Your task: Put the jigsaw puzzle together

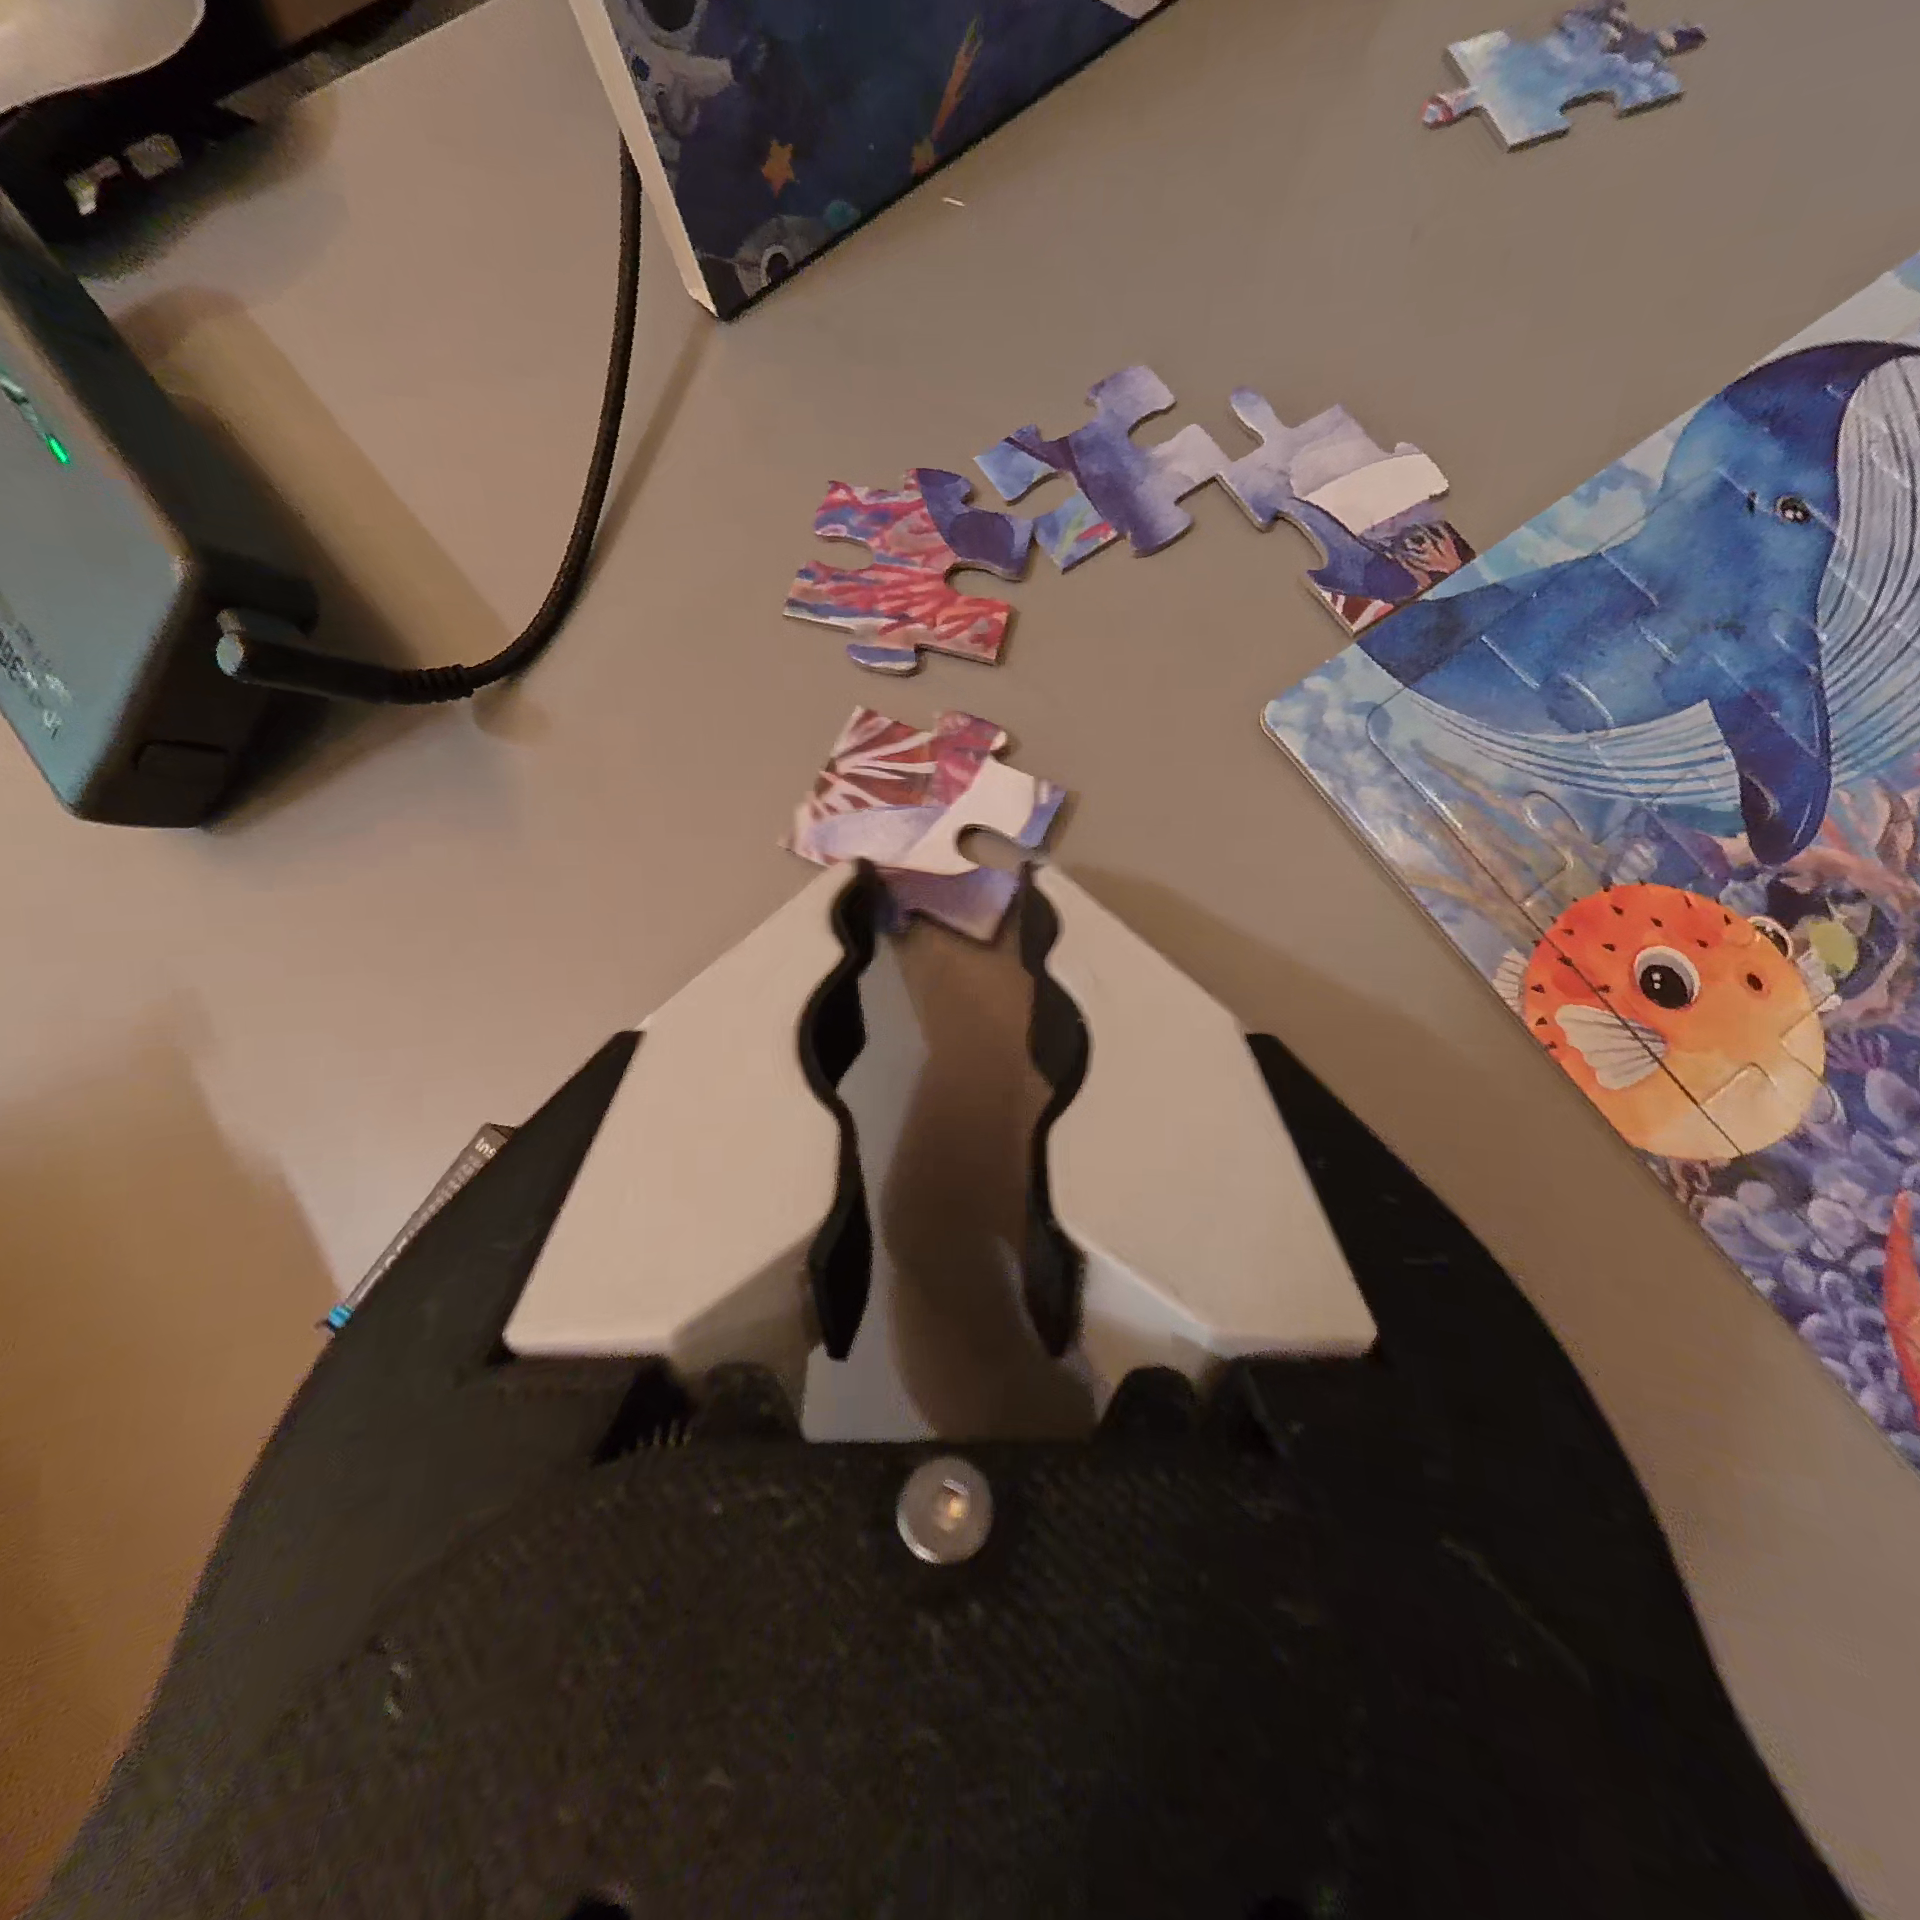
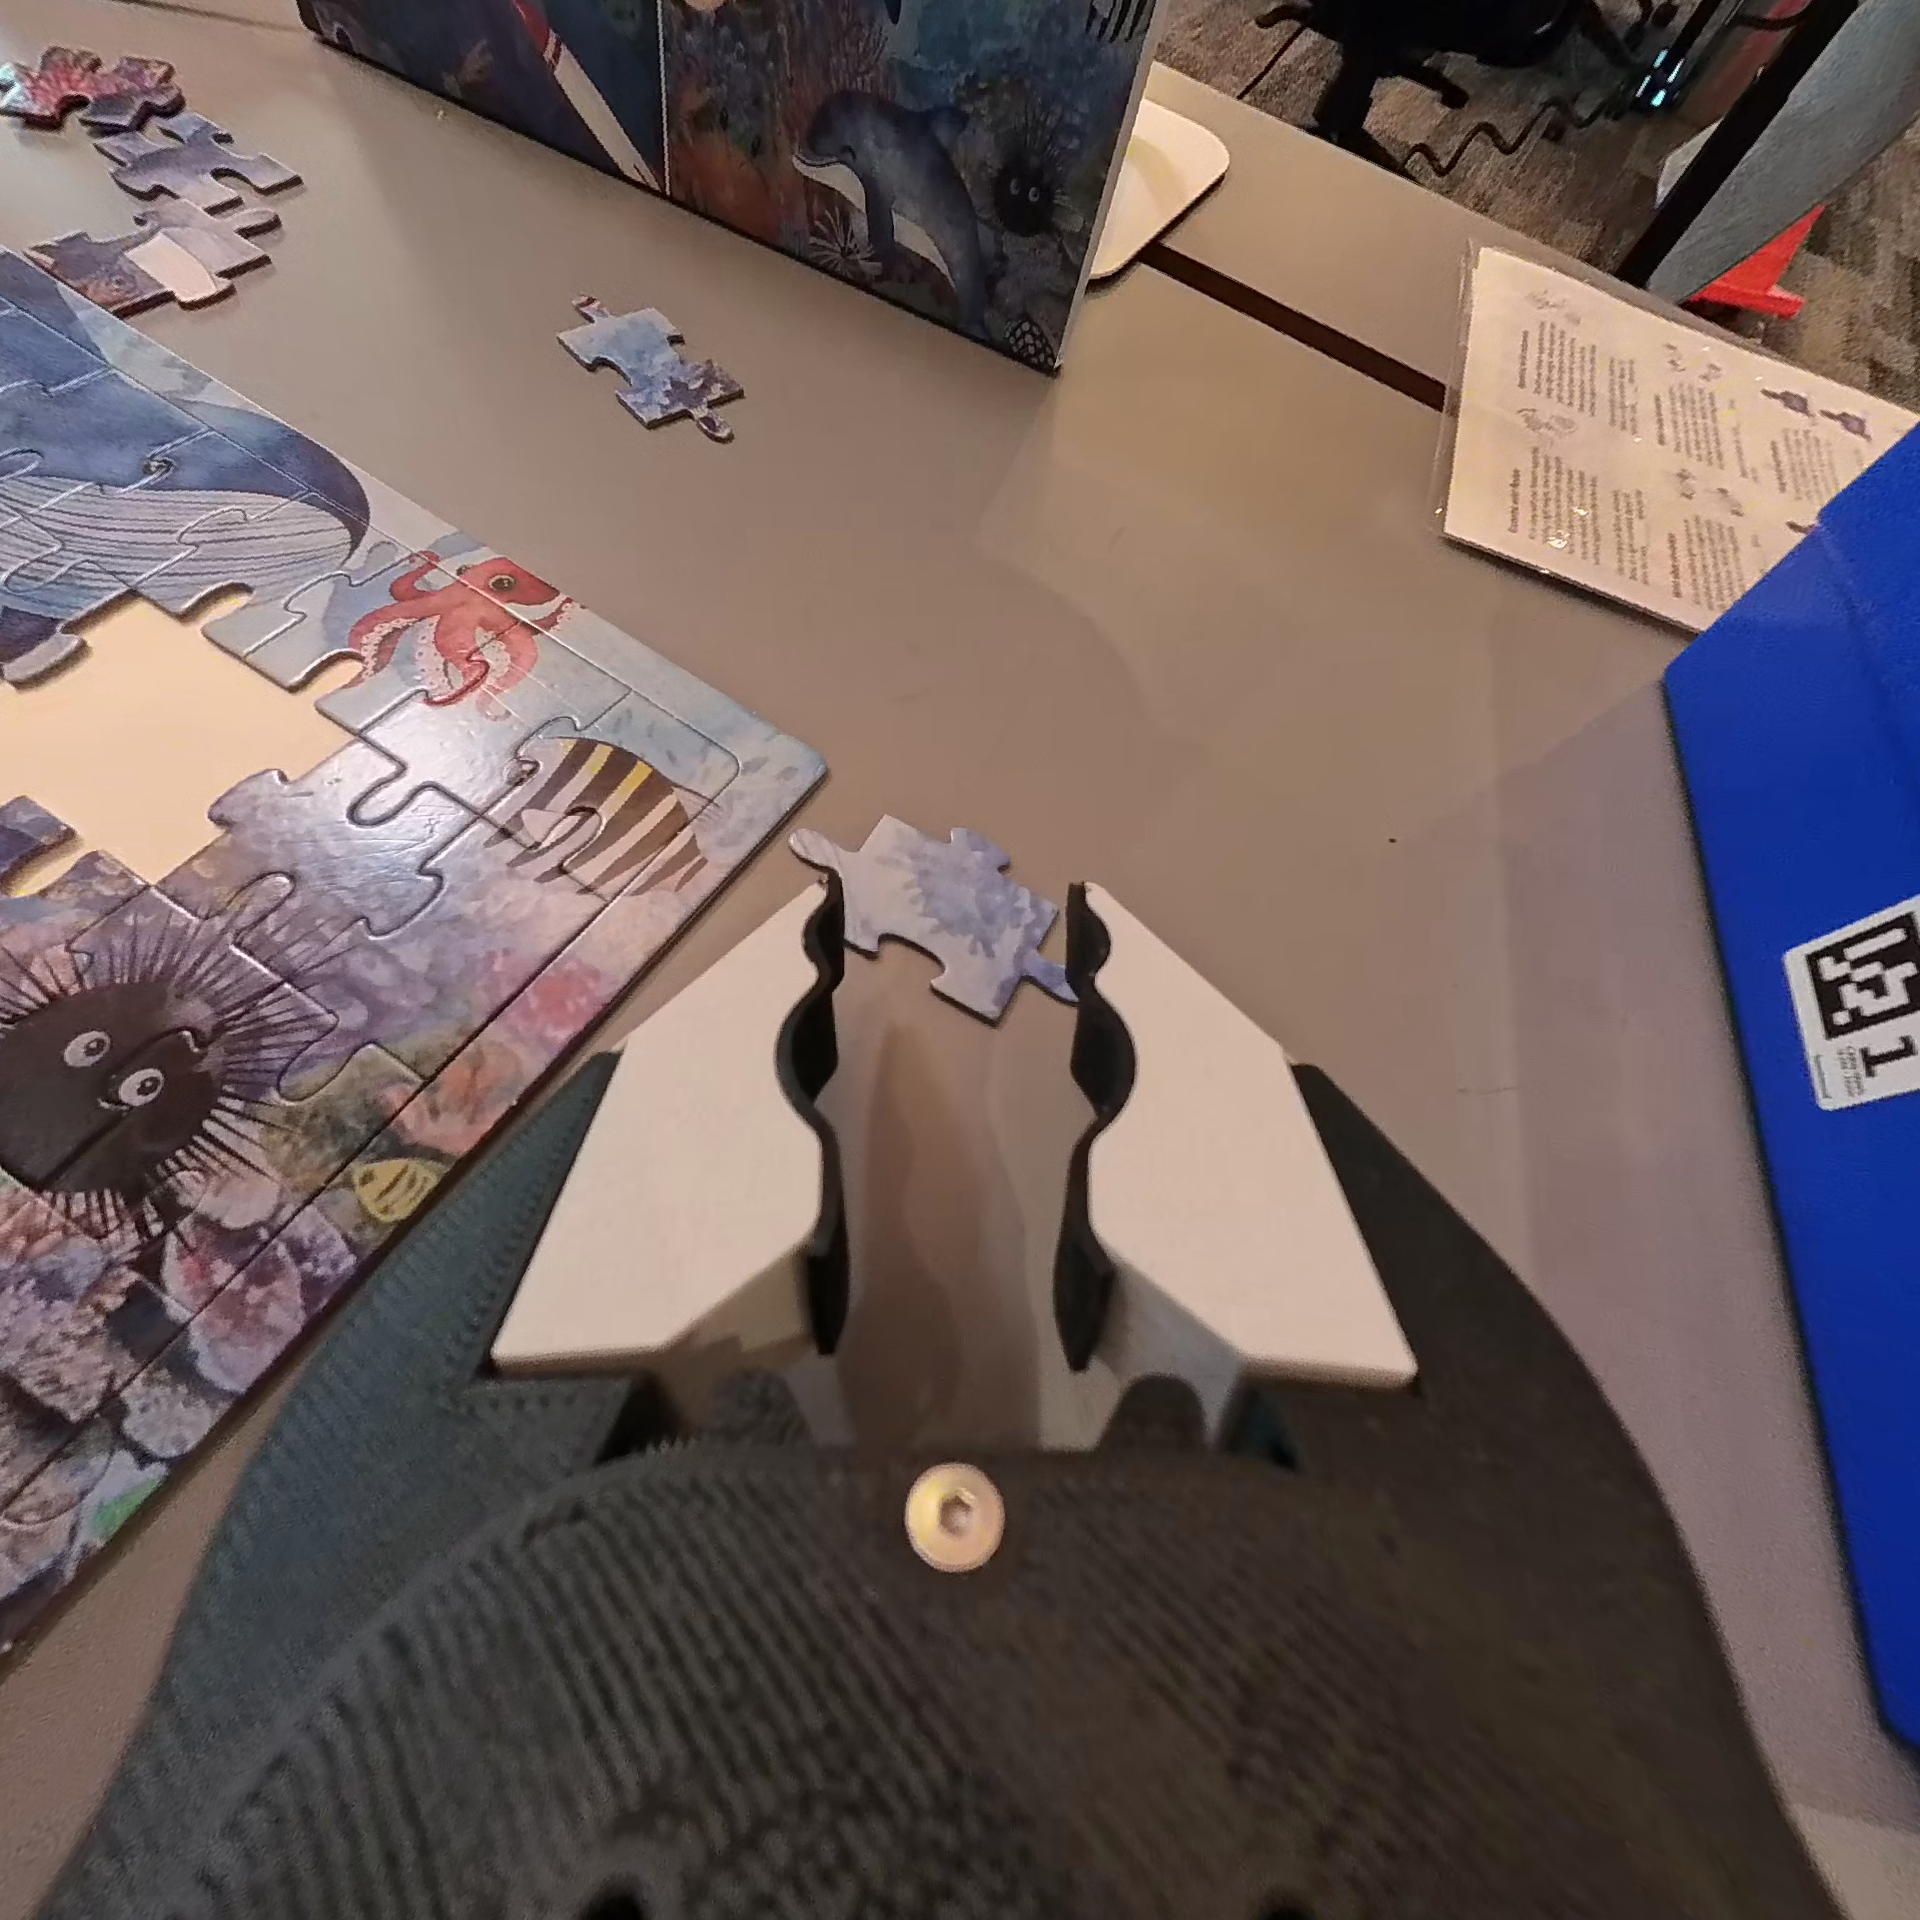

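The left gripper (image 1: 940, 883) holds a purple and red puzzle piece (image 1: 925, 805) by its near edge between narrow jaws, and the piece reaches away from the fingers, left of the assembled puzzle (image 1: 1662, 831). The right gripper (image 2: 951, 925) is half open around a pale blue piece (image 2: 940, 914), which lies flat on the grey table (image 2: 1195, 675) just beside the assembled puzzle's corner. Its long axis runs slanted from far left to near right; whether the fingers press it, I cannot tell.

Each hand-held gripper (image 1: 943, 878) (image 2: 954, 914): black body, white fingers, silver screw.
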The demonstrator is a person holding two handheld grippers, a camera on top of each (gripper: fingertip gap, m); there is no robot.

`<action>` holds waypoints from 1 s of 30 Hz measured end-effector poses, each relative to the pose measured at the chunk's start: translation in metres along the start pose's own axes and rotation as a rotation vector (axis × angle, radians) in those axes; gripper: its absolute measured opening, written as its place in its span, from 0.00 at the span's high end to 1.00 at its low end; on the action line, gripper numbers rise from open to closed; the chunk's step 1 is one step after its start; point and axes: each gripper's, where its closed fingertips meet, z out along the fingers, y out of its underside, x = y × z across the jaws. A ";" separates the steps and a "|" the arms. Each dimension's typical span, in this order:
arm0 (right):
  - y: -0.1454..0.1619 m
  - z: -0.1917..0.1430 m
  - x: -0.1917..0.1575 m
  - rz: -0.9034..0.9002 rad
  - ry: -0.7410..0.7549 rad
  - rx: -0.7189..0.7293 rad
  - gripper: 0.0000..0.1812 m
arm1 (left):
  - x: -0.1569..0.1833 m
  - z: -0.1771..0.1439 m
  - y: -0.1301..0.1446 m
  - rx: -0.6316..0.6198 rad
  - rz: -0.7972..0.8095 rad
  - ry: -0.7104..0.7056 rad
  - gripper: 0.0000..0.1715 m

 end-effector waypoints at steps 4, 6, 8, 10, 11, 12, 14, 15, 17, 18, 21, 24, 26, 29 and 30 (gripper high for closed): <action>0.000 0.000 0.000 0.000 0.000 0.000 0.77 | 0.002 -0.002 -0.001 0.009 0.034 -0.001 0.90; 0.000 0.000 0.000 0.000 -0.001 -0.001 0.77 | 0.002 -0.002 0.000 0.007 0.030 0.006 0.88; 0.000 0.000 0.000 0.000 0.000 -0.001 0.77 | 0.001 -0.002 0.000 0.013 0.025 0.010 0.87; 0.000 0.000 0.000 -0.001 -0.001 -0.001 0.77 | 0.002 -0.003 -0.001 0.021 0.023 0.013 0.87; 0.000 0.000 0.000 -0.001 -0.001 -0.001 0.77 | 0.002 -0.003 -0.002 0.026 0.025 0.014 0.87; 0.000 0.000 0.000 -0.001 -0.001 -0.001 0.77 | 0.003 -0.003 -0.003 0.030 0.027 0.014 0.87; 0.000 0.000 0.000 0.000 -0.001 -0.001 0.77 | 0.003 -0.003 -0.004 0.034 0.031 0.011 0.87; 0.000 0.000 0.000 -0.001 -0.001 -0.001 0.77 | 0.003 -0.003 -0.003 0.035 0.035 0.010 0.87; 0.000 0.000 0.000 -0.001 -0.001 -0.002 0.77 | 0.004 -0.003 -0.003 0.034 0.038 0.009 0.87; 0.000 0.000 0.000 -0.002 -0.001 -0.002 0.77 | 0.004 -0.002 -0.003 0.033 0.039 0.009 0.86; 0.000 0.000 0.000 -0.002 -0.001 -0.002 0.77 | 0.005 -0.001 -0.003 0.038 0.042 0.008 0.85; 0.000 0.000 0.000 -0.002 -0.001 -0.002 0.77 | 0.005 -0.001 -0.006 0.056 0.041 0.002 0.83; 0.000 0.000 0.000 -0.002 -0.001 -0.001 0.77 | 0.004 -0.001 -0.013 0.095 0.038 -0.007 0.82; 0.000 0.001 0.000 -0.001 -0.003 -0.002 0.77 | 0.005 0.008 -0.026 0.116 0.037 0.001 0.73; 0.000 0.000 0.000 -0.001 -0.003 -0.001 0.77 | 0.004 0.014 -0.028 0.101 0.038 -0.003 0.68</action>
